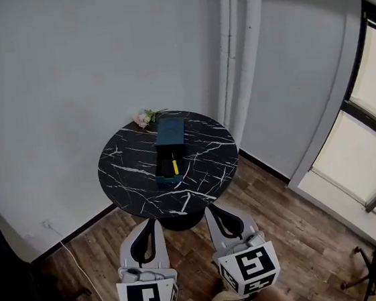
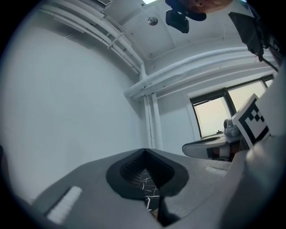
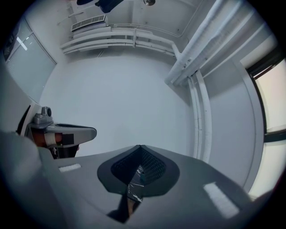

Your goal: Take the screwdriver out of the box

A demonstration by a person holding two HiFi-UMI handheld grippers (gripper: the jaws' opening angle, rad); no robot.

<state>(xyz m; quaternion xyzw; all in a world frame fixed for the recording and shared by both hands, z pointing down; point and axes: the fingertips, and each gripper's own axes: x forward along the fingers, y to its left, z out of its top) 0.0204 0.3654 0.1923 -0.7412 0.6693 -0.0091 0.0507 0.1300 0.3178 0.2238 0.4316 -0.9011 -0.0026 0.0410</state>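
Screwdriver [image 1: 174,165] in box [image 1: 170,133], perhaps flowers [image 1: 145,118] beside.

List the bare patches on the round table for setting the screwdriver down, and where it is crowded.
Bare marble lies on the table left of the box and right of it, each out to the rim. A narrow strip runs between the box's near end and the front rim. The back edge is crowded: the flowers sit close by the box.

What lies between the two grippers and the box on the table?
Head view: only wooden floor, then bare black marble tabletop, separates the left gripper and right gripper from the box. Nothing else lies there.
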